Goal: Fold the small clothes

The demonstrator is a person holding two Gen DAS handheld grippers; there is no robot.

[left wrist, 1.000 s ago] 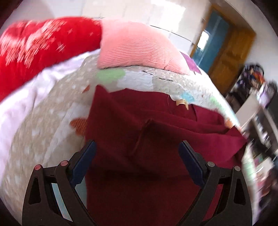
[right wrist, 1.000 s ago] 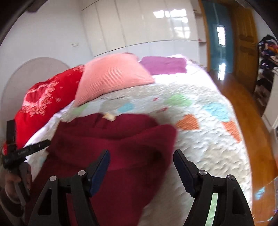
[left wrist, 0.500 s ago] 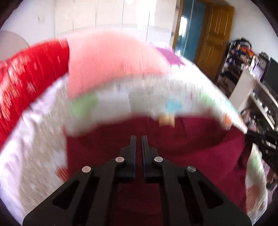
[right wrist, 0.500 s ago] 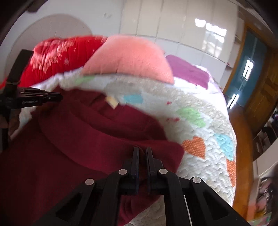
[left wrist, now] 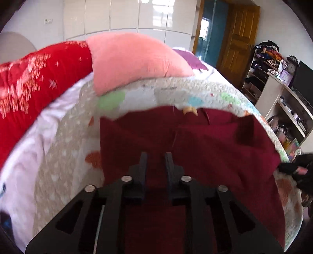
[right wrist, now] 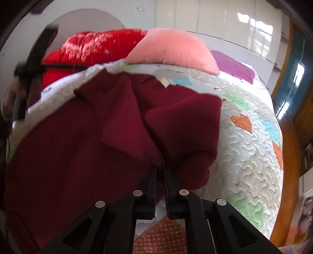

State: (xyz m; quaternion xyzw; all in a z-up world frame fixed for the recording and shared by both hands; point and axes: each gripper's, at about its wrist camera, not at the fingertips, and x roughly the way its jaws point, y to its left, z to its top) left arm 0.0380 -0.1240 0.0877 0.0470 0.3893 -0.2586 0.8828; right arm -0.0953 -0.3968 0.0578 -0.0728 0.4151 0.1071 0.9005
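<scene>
So there's a dark red garment (left wrist: 195, 156) spread over the near part of a bed with a quilted cover (left wrist: 64, 166) that has pastel hearts on it. Behind it sits a pink pillow (left wrist: 133, 62), beside a red blanket (left wrist: 39, 78) with white star prints, plus a purple patch (right wrist: 232, 68) further back by the glossy white wardrobe (left wrist: 125, 15). Off the bed's right side there's a wooden door (left wrist: 238, 39) and cluttered shelves (left wrist: 273, 88), so not much spare space that way. The left tool (left wrist: 155, 156) points down over the middle of the garment; its jaws are opening, a narrow gap with red cloth visible through it, but I can't tell if the pads are actually pressing any fabric. The right tool (right wrist: 160, 172) is nearly pressed together and pinches a bunched fold of the garment near its right edge, tilted downward too. In the right wrist view the garment's right flap is lifted and doubled toward the centre, with bare quilt beyond it before the bed drops to the wooden floor (right wrist: 289, 175). The left side has open quilt and white sheet (left wrist: 23, 156).
</scene>
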